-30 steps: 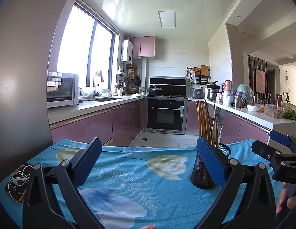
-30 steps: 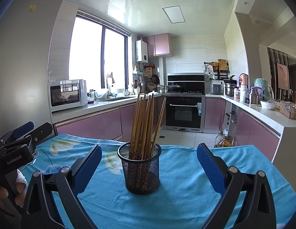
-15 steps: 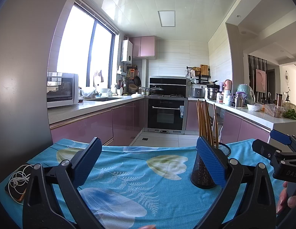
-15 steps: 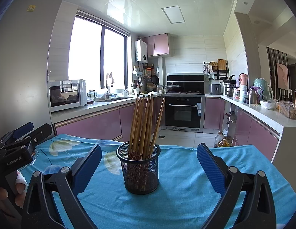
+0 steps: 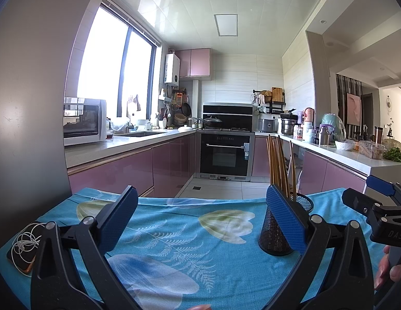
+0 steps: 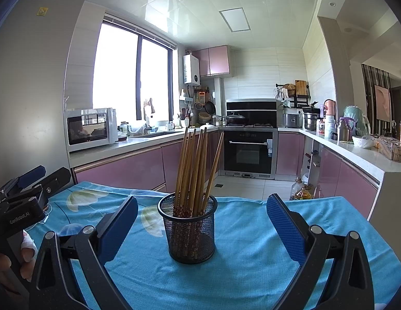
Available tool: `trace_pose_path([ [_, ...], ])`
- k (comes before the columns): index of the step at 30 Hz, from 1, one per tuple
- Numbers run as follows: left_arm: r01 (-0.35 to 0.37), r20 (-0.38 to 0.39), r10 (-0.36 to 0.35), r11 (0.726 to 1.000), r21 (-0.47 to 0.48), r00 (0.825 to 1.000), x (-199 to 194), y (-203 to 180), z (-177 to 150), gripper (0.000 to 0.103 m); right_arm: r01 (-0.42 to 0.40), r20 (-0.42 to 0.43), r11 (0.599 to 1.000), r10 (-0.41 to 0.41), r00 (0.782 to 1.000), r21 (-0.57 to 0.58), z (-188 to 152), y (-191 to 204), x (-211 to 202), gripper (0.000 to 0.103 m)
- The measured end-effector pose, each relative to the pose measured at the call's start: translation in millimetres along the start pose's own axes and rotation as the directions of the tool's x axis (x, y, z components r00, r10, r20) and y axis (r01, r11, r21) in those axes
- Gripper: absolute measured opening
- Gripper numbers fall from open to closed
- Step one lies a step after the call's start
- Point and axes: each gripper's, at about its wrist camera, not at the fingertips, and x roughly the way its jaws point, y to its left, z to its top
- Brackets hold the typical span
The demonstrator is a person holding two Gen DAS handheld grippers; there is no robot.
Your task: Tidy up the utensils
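Right view: mesh cup (image 6: 190, 232) of chopsticks (image 6: 194, 170) at center frame, between the released right gripper (image 6: 201, 228). Left view alone shows earphones (image 5: 25, 244) lower left; the left gripper (image 5: 201, 222) is released, cup behind its right finger.

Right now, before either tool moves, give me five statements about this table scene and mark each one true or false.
1. The chopsticks stand upright in the black mesh cup. True.
2. The right tool is shut on the cup. False: its jaws stand wide open on either side of it, touching nothing.
3. The left tool is open and holds nothing. True.
4. The cup lies tipped over on the blue floral tablecloth. False: it stands upright on the cloth.
5. A coiled white cable lies on the cloth at the far right edge in the left wrist view. False: it lies at the left edge.
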Motion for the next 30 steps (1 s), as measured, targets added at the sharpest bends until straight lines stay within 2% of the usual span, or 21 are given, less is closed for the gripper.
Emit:
trace_pose_path([
  [30,-0.001,-0.004,0.001,1.0,0.0,1.0,1.6,0.3,-3.2,0.098,0.001,-0.003,1.0,-0.001,1.0,0.001,-0.2,-1.7,-0.2,0.097],
])
